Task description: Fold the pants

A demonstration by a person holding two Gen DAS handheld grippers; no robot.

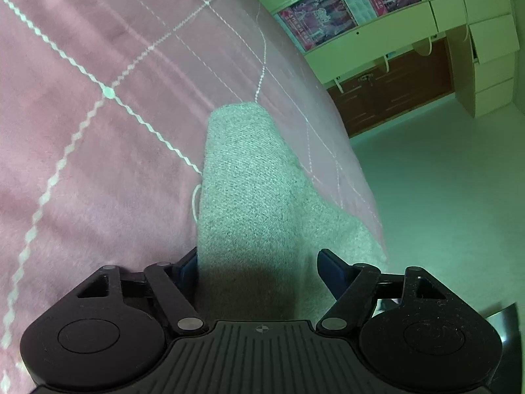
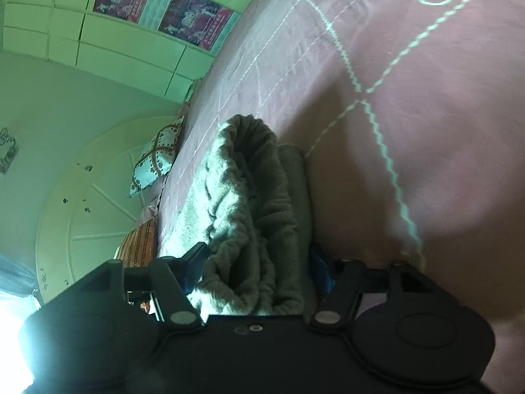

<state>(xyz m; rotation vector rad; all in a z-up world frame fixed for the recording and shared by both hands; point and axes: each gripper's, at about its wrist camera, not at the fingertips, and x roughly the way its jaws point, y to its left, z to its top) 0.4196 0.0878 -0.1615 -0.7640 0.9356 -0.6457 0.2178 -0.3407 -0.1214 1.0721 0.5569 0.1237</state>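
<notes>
**Grey knit pants held at both ends over a pink quilted bed**

The pants (image 1: 249, 197) are seen as a thick grey knit, folded into a long narrow strip that lies on the pink bedspread (image 1: 82, 131) close to the bed's edge. In the left wrist view the cloth is smooth and flat, tapering to a rounded end farther along the bed, with a white drawstring (image 1: 196, 202) showing at its side. The left gripper (image 1: 259, 269) is set around the near end, its blue-padded fingers (image 1: 331, 271) on either side of the fabric; the one on the floor side appears slightly clear of the cloth, so a firm pinch cannot be confirmed.

In the right wrist view the pants (image 2: 249, 203) are shown as a gathered, ribbed waistband, bunched and wrinkled. The right gripper (image 2: 259, 272) is closed against this bunch, which fills the gap between its fingers.

Only the left view shows the floor and a brown cabinet (image 1: 393, 92) beyond the bed; only the right view shows patterned pillows (image 2: 154, 161) at the bed's far end.
</notes>
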